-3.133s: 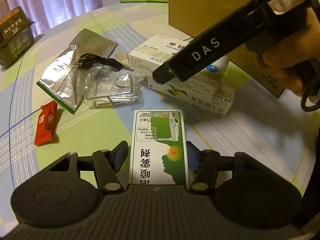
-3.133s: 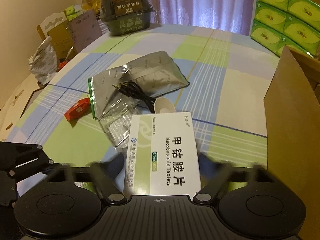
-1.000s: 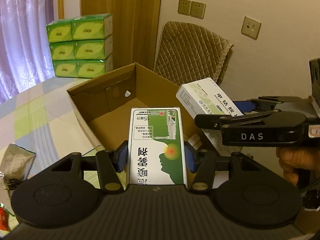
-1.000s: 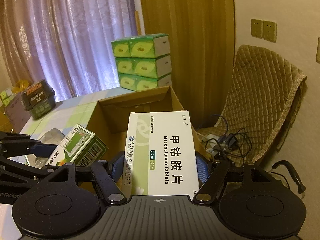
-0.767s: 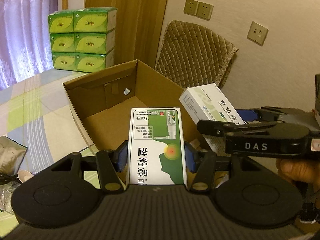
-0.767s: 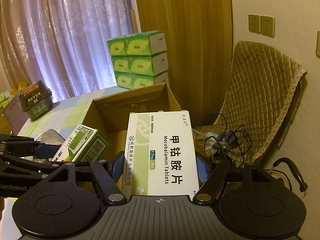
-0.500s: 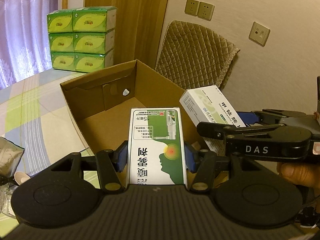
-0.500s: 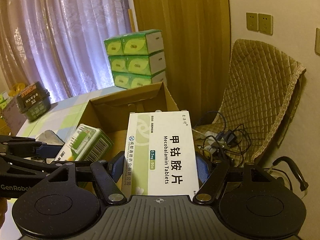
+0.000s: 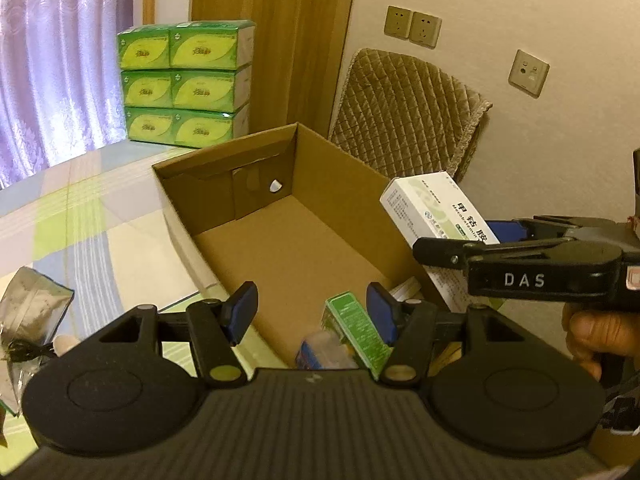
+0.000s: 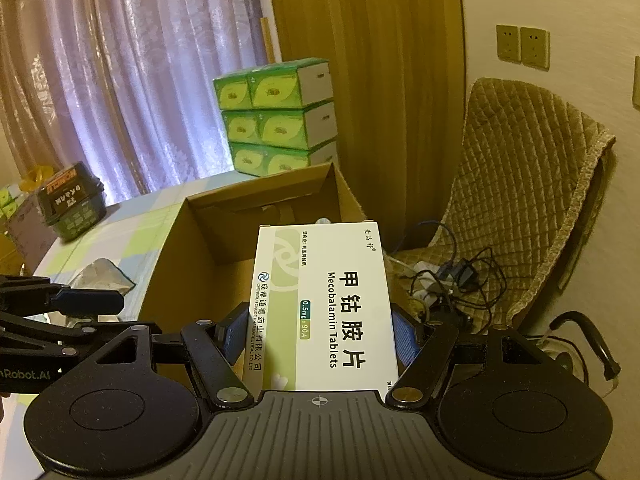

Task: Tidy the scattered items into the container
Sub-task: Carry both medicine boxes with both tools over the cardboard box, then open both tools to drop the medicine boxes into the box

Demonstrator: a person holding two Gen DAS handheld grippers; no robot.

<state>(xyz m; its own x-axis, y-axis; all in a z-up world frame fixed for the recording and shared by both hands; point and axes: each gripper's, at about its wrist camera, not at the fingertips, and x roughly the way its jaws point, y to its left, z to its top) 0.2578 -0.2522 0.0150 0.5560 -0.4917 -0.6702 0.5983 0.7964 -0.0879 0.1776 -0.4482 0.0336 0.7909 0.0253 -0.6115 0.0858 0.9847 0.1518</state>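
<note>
We've just dropped the green box (image 9: pixel 352 330) into the carton (image 9: pixel 296 248) (left gripper (image 9: pixel 312 310) now agape, empty), right gripper (image 10: pixel 318 336) clamps the tablet box (image 10: pixel 324 304); foil pouch (image 9: pixel 30 304) remains.

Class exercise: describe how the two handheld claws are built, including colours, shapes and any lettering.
Both are matte black, with ribbed bodies, two round discs and blue pads. The left claw shows "nRobot.AI" on its side in the right wrist view; the right claw reads "DAS" in white.

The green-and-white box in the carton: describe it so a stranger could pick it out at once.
Find the open cardboard carton on the checked tablecloth. In its near corner, under the open left gripper, lies the green-and-white box, tilted. Beside it sits something blue and clear, but only the box shows a green printed side.
</note>
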